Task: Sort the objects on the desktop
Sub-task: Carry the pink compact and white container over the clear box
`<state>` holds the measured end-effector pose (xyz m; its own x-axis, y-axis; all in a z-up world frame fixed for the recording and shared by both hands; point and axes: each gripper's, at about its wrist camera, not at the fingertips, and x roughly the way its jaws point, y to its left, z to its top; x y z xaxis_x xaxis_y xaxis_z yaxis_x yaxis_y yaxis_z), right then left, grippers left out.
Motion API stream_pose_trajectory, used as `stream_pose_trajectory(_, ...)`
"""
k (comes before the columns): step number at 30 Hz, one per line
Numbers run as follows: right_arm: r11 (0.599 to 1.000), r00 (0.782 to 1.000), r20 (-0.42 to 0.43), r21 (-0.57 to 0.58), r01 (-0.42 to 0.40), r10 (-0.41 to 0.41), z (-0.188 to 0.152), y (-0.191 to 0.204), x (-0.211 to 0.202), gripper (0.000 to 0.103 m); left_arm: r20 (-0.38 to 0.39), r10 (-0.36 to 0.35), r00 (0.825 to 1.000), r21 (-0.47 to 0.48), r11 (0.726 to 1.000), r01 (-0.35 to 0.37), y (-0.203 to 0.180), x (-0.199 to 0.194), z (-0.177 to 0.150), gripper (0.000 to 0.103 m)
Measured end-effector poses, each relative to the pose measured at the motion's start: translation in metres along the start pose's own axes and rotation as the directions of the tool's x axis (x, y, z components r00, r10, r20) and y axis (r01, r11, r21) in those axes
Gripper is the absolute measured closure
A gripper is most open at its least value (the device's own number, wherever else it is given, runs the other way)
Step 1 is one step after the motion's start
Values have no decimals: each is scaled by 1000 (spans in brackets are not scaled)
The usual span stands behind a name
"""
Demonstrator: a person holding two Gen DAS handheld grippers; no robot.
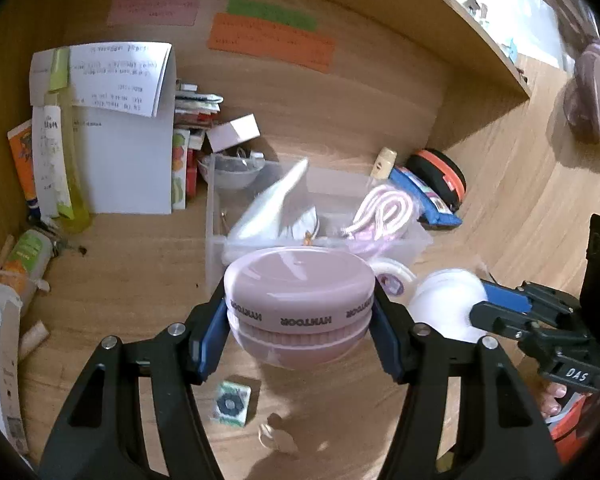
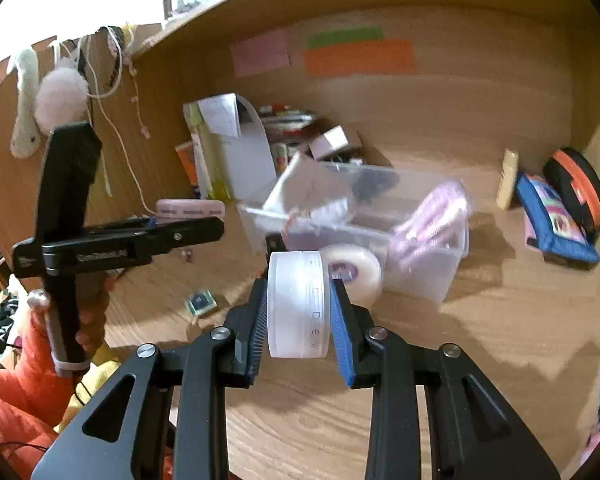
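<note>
My left gripper (image 1: 298,320) is shut on a round pink case (image 1: 296,292) printed HYNTOOR and holds it above the desk, just in front of a clear plastic bin (image 1: 216,240). My right gripper (image 2: 299,312) is shut on a white round jar (image 2: 296,304), held on edge. The jar (image 1: 448,300) and right gripper (image 1: 500,308) also show at the right of the left wrist view. The pink case (image 2: 190,209) and left gripper (image 2: 188,224) show at the left of the right wrist view. The bin (image 2: 420,276) holds a pink coiled cable (image 2: 432,216) and white plastic.
A roll of white tape (image 2: 356,272) lies in front of the bin. A small green-white packet (image 1: 231,402) lies on the desk below the left gripper. Papers and books (image 1: 112,136) stand at the back left. A blue pouch (image 2: 556,220) and a black-orange case (image 2: 576,188) lie at the right.
</note>
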<state>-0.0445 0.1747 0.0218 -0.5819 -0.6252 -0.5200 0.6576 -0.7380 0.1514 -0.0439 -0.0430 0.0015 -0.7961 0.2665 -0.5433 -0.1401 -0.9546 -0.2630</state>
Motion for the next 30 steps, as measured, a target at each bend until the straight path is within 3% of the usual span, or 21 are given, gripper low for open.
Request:
stream_pose_trajectory(7, 1000, 998, 51, -15, -25, 25, 26, -2, 10, 76, 16, -38, 999, -36, 999, 38, 8, 12, 23, 41)
stream_pose_trajectory(14, 1000, 998, 59, 6, 0, -1, 45, -21, 24, 76, 5, -59, 998, -2, 998, 59, 0, 33, 45, 41)
stream_pose_trajectory(30, 995, 998, 20, 75, 66, -67, 67, -78, 60, 76, -115, -116, 987, 88, 988, 126, -30, 103, 82, 41)
